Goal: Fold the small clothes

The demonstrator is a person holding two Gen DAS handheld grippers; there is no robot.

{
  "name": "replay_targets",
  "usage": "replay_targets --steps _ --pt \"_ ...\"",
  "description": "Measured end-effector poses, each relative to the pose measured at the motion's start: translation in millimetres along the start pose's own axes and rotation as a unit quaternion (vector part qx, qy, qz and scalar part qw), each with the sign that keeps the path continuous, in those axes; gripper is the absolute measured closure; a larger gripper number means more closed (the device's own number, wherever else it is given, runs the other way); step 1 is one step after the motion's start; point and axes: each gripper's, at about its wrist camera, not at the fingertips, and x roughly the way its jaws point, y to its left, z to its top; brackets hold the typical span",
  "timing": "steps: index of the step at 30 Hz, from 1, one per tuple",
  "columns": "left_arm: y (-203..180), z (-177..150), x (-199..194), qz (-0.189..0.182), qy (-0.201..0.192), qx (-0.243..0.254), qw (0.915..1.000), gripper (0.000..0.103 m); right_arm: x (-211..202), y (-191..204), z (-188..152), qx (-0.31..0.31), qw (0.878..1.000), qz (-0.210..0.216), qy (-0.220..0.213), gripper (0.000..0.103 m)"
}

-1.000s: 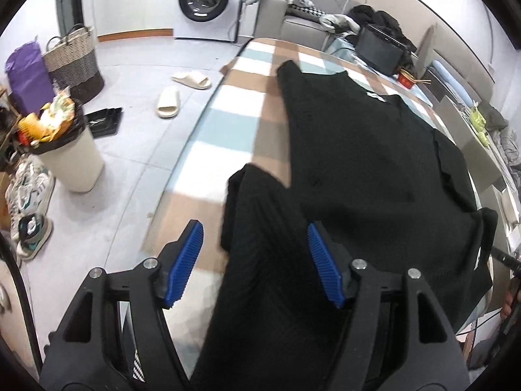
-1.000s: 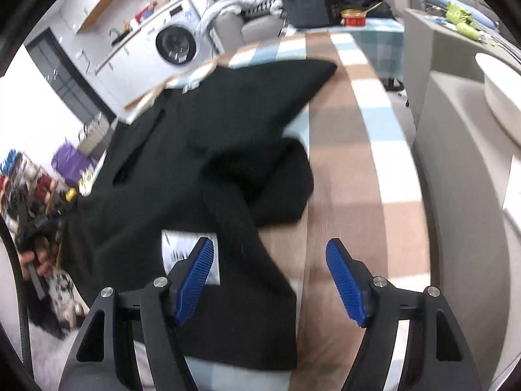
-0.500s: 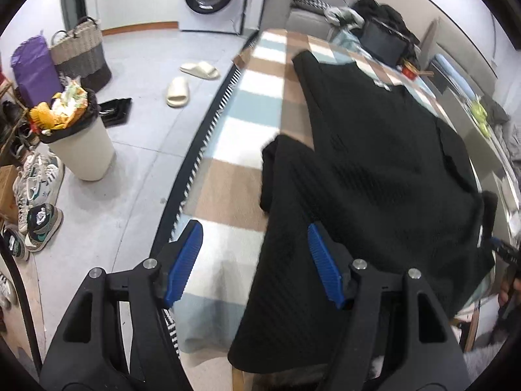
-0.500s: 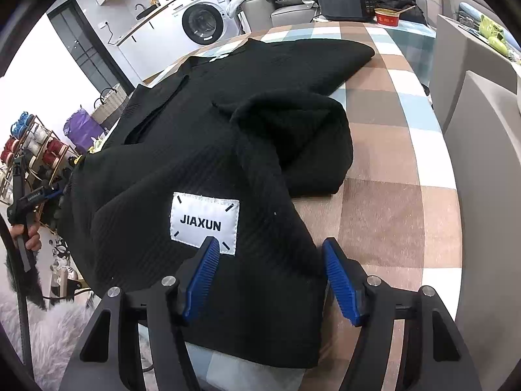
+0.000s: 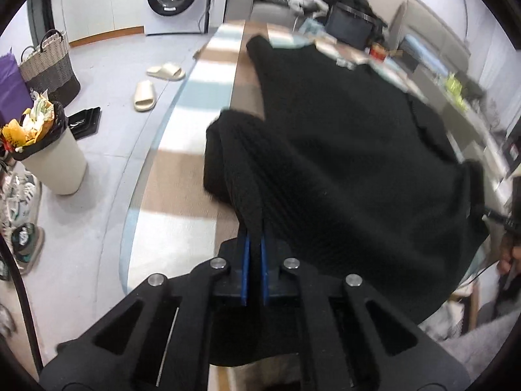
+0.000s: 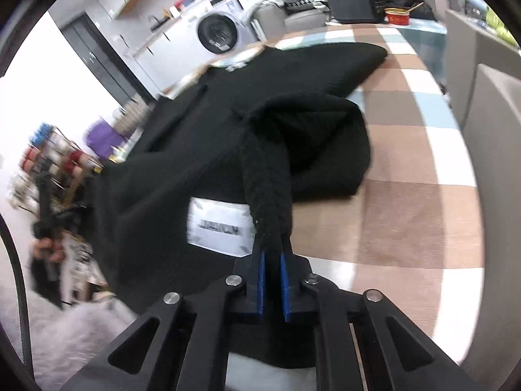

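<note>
Black knit sweater (image 5: 342, 137) spread across checked tablecloth (image 5: 202, 97), near hem hanging off the table edge. Left gripper (image 5: 255, 244): jaws clamped tight on a ridge of fabric at the hem corner beside the folded sleeve. Right gripper (image 6: 273, 254): jaws pinched on a bunched fold just right of the white label (image 6: 219, 226). Cloth lifts into both grips.

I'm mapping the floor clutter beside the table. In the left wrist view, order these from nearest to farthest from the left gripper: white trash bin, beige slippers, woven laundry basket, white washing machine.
From the left gripper:
1. White trash bin, floor, left.
2. Beige slippers, floor, farther up beside the table edge.
3. Woven laundry basket, far left; close to the slippers, hard to rank.
4. White washing machine, back wall.
</note>
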Motion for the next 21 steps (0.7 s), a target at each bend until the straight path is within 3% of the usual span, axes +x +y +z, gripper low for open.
replay_targets --steps 4,9,13,17,21 --pt "-0.6 18.9 -15.0 -0.025 -0.035 -0.027 0.9987 0.1 -18.7 -2.0 12.2 0.048 0.994 0.077 -0.056 0.097" --pt "-8.4 52.2 -25.5 -0.057 -0.075 -0.038 0.9948 0.1 -35.5 -9.2 39.6 0.108 0.978 0.124 -0.125 0.097" --pt "-14.0 84.6 -23.5 -0.07 -0.099 -0.036 0.9919 0.1 -33.0 -14.9 72.3 0.142 0.969 0.128 -0.156 0.097" --pt "-12.9 110.0 -12.6 -0.07 -0.101 -0.045 0.9914 0.1 -24.7 -18.8 94.9 0.148 0.974 0.088 -0.15 0.097" --pt "-7.7 128.8 1.2 -0.074 -0.098 -0.06 0.9906 0.1 -20.2 -33.2 101.7 0.184 0.965 0.11 -0.149 0.097"
